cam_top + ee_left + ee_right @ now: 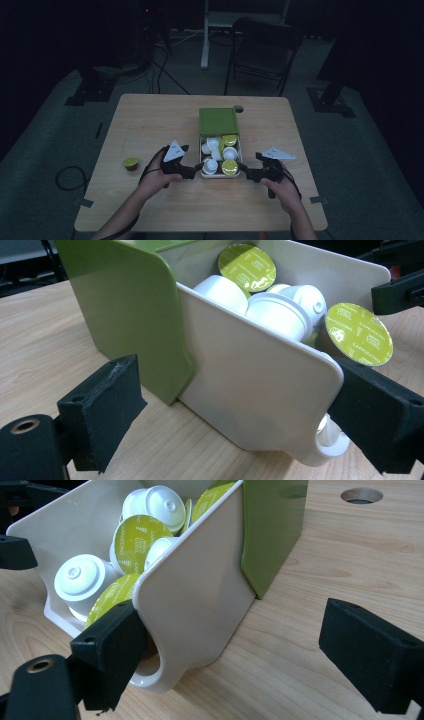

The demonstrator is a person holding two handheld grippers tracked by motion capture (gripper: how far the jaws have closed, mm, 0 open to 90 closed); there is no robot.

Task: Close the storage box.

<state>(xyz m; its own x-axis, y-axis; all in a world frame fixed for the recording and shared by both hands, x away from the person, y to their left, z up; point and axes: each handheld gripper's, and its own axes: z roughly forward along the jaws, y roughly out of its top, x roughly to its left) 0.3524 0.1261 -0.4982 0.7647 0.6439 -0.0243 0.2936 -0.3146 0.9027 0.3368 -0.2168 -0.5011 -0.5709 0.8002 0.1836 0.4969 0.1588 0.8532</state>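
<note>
A green box sleeve (pixel 218 121) lies at the table's middle. Its white drawer (pixel 220 174) is pulled out toward me and holds several coffee capsules (pixel 229 167) with white or lime-green lids. My left gripper (pixel 198 167) is at the drawer's front left corner and my right gripper (pixel 246 175) at its front right corner. In the left gripper view the gripper (pixel 240 392) stands open astride the drawer's side wall (pixel 250 380), with one pad at the front end. In the right gripper view the gripper (pixel 240 640) is open too, one pad by the drawer's front lip (pixel 165 675).
One lime-lidded capsule (pixel 131 163) sits alone on the table, left of my left hand. A round cable hole (pixel 238 108) lies just behind the sleeve. A folding chair (pixel 265 50) and floor cables (pixel 67 178) stand beyond the table.
</note>
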